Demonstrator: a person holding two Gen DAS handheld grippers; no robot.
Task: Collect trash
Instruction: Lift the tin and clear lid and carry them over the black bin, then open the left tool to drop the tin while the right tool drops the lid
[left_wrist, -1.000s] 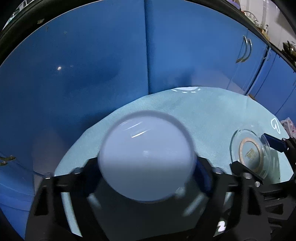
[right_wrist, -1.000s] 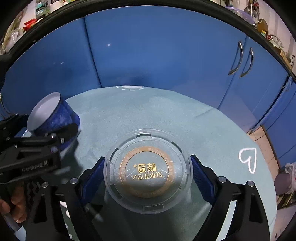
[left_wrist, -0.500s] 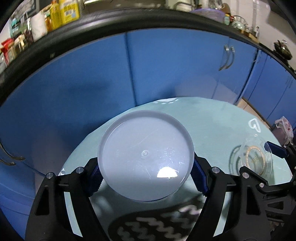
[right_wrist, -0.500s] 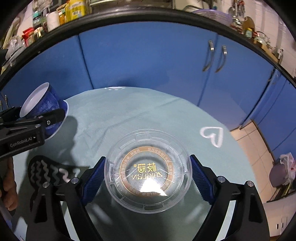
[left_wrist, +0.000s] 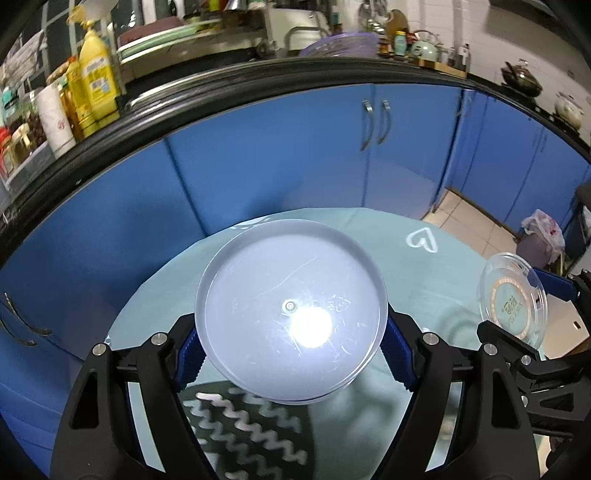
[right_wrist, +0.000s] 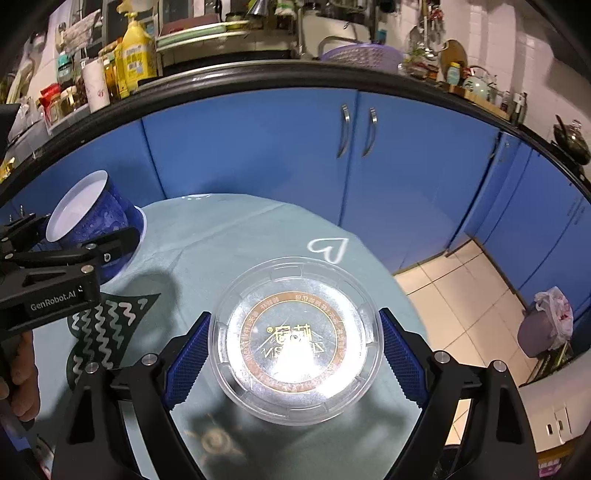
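1. While both pieces of trash are carried above the bench (right_wrist: 229, 236), the collecting step can be judged as done and only the disposal as left.
2. A blue paper bowl (left_wrist: 291, 310) is pinched across its body by the left hand-held gripper (left_wrist: 291, 347); it is held upside down, so that its white base faces the left wrist camera. From the right wrist view the same bowl (right_wrist: 92, 221) is seen tilted, clear of the cloth.
3. A clear plastic lid (right_wrist: 295, 339) with a gold printed ring is pinched at its rim by the right hand-held gripper (right_wrist: 295, 350), its blue pads pressed against opposite edges. In the left wrist view the lid (left_wrist: 511, 299) is seen off to the right, also lifted off the surface.
4. Only a dark mat with white zigzag stripes (right_wrist: 107, 325) is seen lying on the pale green cloth of the bench, beside a heart-shaped patch of light; whether it counts as trash cannot be told.
5. A bin lined with a white bag (right_wrist: 546, 325) is seen on the tiled floor to the right, well apart from the bench. It is judged the likely destination, so what remains is to carry both items across and release them there.
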